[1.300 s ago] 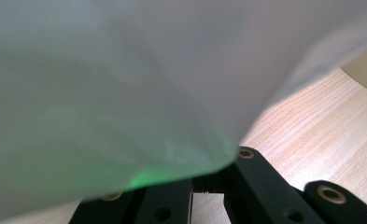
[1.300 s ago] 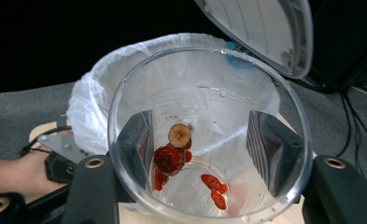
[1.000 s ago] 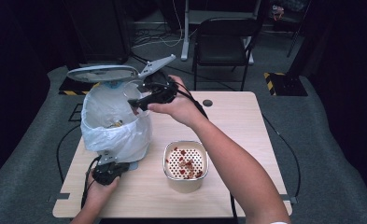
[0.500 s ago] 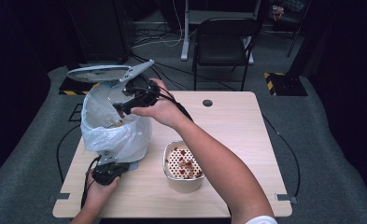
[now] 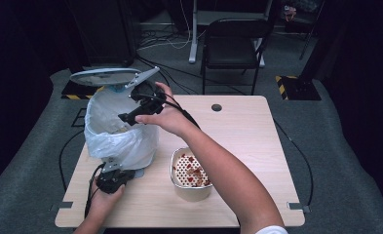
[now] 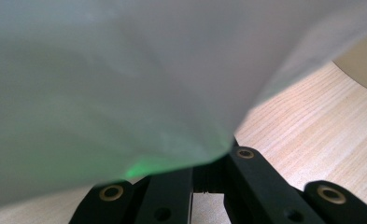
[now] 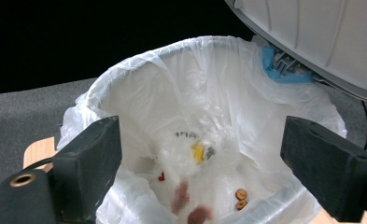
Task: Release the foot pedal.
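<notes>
Directly below the wide-open, empty right claw (image 7: 200,154), just opening, the bag-lined bin (image 7: 139,93) with falling scraps (image 7: 181,196).

Bkgd, high view: black folding chair (image 5: 235,46) on grey carpet (image 5: 354,146) behind table, seat facing it. White desk leg (image 5: 195,31) just left of chair, loose cables (image 5: 164,39) on floor beside it. Yellow/black hazard-striped mat (image 5: 296,87) near table's far right corner; similar striping (image 5: 84,91) at far left, partly hidden. Dark cabinet (image 5: 104,29) at back left. Light wood table (image 5: 257,141) w/ round black grommet (image 5: 216,107) near far edge. Grey brackets (image 5: 296,206) at near corners.
</notes>
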Action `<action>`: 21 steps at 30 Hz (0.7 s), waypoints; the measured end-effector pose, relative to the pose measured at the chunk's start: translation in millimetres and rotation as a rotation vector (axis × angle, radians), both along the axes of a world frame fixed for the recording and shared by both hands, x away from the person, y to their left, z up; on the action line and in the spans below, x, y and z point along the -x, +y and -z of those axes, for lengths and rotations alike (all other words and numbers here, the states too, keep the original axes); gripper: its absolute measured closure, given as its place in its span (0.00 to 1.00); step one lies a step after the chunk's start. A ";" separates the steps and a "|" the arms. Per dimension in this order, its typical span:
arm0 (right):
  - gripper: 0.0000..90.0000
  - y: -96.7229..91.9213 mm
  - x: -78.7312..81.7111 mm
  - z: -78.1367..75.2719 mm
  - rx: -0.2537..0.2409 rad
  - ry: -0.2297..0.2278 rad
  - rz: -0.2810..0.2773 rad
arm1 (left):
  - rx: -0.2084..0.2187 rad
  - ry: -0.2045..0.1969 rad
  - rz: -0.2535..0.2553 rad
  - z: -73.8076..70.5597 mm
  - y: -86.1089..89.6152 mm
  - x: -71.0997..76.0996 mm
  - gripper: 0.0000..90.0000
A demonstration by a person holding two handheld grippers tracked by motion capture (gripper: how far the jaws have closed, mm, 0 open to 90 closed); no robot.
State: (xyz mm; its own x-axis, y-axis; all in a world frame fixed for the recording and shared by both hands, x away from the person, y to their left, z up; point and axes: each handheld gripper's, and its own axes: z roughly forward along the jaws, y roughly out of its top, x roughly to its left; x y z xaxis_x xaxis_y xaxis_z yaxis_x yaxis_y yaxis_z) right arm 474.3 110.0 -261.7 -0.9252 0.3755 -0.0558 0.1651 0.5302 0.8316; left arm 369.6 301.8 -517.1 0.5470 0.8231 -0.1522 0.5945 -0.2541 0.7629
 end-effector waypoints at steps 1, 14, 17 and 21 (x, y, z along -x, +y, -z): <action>0.13 -1.6 1.0 -0.7 0.001 -0.002 -0.006 | 0.006 0.000 -0.002 0.1 -0.1 0.0 1.00; 0.20 -36.8 10.6 -12.8 -0.050 -0.028 -0.011 | 0.025 0.003 -0.007 1.3 0.8 -1.9 1.00; 0.21 -52.8 15.3 -14.9 -0.041 -0.043 -0.002 | 0.026 0.006 -0.002 0.9 1.3 -2.2 1.00; 0.22 -76.6 18.9 -13.8 -0.059 -0.048 0.032 | 0.005 0.022 0.002 0.2 2.8 -1.8 1.00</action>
State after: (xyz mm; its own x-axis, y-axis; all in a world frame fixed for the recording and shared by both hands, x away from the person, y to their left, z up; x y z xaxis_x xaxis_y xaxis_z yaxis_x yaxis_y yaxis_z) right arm 455.4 33.4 -247.8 -0.9093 0.4090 -0.0768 0.1404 0.4754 0.8685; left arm 371.5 304.6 -517.3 0.5454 0.8212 -0.1680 0.6106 -0.2520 0.7508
